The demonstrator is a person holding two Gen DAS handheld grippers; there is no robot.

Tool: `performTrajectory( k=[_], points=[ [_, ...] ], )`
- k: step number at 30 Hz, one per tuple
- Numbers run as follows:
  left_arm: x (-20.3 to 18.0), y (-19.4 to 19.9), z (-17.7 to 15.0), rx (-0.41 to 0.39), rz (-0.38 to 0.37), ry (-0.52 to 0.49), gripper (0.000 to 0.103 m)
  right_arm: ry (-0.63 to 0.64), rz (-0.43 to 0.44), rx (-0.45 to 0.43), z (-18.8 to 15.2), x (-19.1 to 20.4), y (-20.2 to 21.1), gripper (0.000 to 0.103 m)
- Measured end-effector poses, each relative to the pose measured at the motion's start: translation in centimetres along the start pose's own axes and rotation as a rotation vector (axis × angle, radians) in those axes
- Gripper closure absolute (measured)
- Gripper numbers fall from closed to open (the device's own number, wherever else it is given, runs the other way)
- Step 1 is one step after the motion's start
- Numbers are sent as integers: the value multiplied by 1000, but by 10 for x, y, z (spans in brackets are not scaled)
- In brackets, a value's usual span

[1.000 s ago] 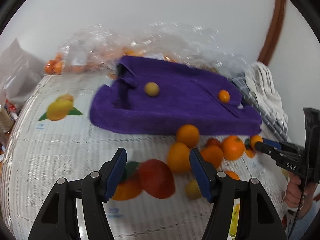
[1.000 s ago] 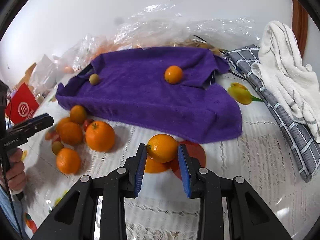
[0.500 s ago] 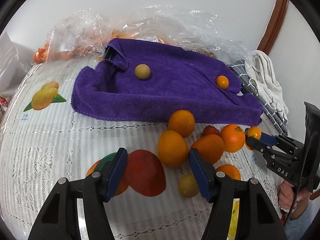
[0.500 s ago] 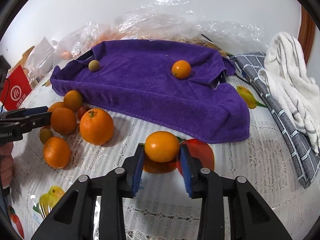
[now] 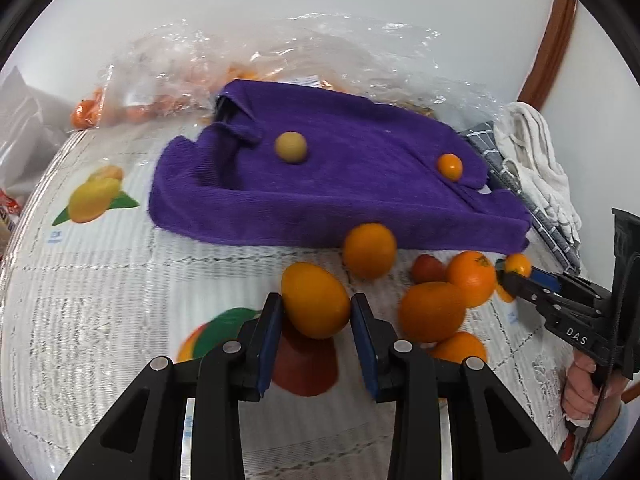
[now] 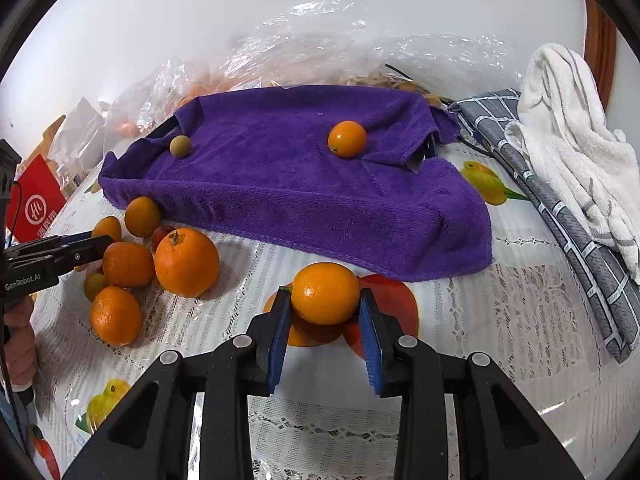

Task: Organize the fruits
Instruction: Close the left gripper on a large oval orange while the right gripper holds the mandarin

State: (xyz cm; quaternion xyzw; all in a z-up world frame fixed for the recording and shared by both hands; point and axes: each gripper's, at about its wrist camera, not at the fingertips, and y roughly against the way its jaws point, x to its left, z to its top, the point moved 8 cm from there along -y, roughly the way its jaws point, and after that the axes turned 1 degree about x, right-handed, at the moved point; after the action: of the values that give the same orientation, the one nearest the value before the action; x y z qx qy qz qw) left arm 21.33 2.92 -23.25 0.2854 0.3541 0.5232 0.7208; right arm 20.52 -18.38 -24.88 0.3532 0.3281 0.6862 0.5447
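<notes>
left hand-held gripper (image 5: 316,312) just closed, apparently pinching orange (image 5: 316,300) (right (image 6: 325,312) pinches tangerine (image 6: 325,293)).

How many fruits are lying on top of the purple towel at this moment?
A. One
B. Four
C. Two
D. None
C: on the purple towel lie only a small yellowish-brown fruit near its far left corner and a small orange fruit further right; the other fruits are on the tablecloth or in the claws.
</notes>
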Motion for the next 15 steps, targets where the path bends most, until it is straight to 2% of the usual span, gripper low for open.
performTrajectory(
  k=[7, 10, 13, 15],
  points=[
    [-2, -5, 1, 13, 18, -8, 68, 0, -1, 5, 0, -1, -1, 69],
    [-3, -7, 2, -1, 61, -25, 56, 5, -4, 8, 0, 0, -2, 67],
    [-5, -8, 2, -12, 96, -47, 56, 12, -9, 8, 0, 1, -3, 67],
    [-5, -7, 2, -16, 105, -53, 60, 9, -7, 6, 0, 1, -2, 68]
  ],
)
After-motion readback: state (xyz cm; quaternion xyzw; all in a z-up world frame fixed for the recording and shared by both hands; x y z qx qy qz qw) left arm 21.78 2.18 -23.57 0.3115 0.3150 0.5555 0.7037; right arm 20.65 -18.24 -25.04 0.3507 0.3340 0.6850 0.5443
